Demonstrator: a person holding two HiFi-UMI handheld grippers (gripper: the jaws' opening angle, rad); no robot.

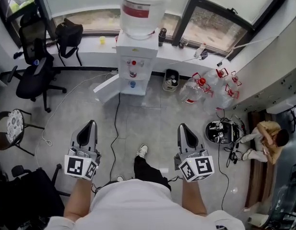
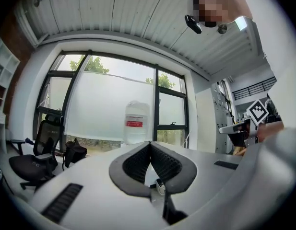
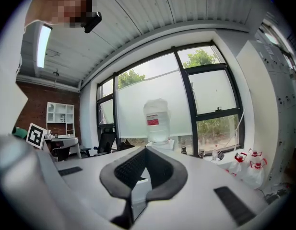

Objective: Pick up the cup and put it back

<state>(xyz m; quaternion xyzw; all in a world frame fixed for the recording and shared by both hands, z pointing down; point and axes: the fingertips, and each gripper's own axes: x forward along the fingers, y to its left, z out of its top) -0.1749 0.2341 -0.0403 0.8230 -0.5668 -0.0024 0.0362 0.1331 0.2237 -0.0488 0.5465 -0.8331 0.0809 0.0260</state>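
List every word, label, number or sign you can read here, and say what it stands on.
Red label on the water bottle: print too blurred to read in any view.
Marker cube on the left gripper: black-and-white square code, no letters or numbers.
Marker cube on the right gripper: same kind of code, no letters.
No other readable text.

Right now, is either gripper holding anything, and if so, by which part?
Nothing is held. The left gripper and the right gripper each have their jaws closed together with nothing between them.
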